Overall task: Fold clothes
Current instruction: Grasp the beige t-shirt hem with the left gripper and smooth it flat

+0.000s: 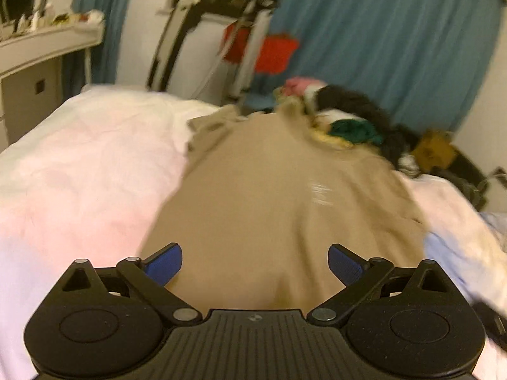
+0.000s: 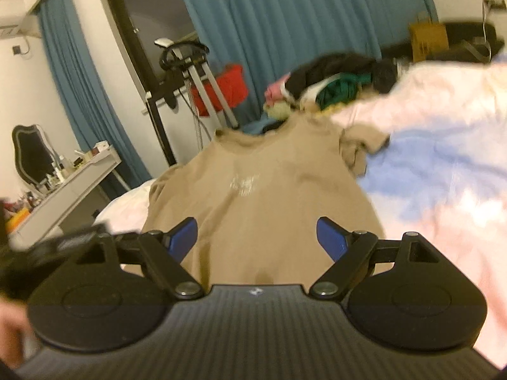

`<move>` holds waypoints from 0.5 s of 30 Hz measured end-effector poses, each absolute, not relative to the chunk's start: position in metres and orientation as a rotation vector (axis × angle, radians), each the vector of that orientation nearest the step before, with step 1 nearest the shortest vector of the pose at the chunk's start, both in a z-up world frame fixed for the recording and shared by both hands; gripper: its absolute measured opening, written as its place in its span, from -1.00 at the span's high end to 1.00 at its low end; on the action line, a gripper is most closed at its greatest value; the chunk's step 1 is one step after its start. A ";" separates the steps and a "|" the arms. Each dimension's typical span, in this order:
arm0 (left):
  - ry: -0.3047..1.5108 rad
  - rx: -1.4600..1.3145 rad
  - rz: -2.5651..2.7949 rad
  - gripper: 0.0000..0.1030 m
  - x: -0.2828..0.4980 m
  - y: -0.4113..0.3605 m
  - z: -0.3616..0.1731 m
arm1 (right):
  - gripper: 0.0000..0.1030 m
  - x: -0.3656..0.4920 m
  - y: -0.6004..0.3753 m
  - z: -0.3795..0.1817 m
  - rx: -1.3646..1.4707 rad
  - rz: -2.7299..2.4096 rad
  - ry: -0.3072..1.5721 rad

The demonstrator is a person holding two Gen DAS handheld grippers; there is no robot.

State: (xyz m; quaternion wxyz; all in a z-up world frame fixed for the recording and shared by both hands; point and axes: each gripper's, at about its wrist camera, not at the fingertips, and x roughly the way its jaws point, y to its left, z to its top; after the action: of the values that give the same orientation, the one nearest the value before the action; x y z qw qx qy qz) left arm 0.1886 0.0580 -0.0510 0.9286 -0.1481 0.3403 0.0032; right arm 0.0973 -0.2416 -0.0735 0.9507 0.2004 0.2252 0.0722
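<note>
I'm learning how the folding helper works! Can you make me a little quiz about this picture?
1. True or false: the left gripper is squeezing the tan shirt.
2. What lies behind the shirt's collar on the bed? A) a pile of clothes B) a stack of books C) a sleeping cat
3. Fill in: the pads on the right gripper are coloured ____.

Key
1. False: both grippers are open above the shirt.
2. A: the clothes pile sits there.
3. Blue.
</note>
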 end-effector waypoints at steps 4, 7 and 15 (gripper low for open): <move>0.719 -0.406 0.156 -0.93 0.255 0.112 -0.060 | -0.62 0.108 -0.245 -0.085 0.446 0.138 0.492; 0.720 -0.511 0.228 -0.87 0.300 0.150 -0.070 | -0.62 0.122 -0.250 -0.093 0.490 0.130 0.509; 0.690 -0.740 0.147 -0.74 0.386 0.197 -0.102 | -0.62 0.161 -0.246 -0.114 0.488 0.172 0.573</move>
State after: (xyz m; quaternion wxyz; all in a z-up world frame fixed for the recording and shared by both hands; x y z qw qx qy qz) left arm 0.3862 0.1974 -0.1024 0.8720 -0.3543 0.3304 0.0702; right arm 0.1609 -0.2460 -0.1135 0.9265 0.2379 0.2794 0.0838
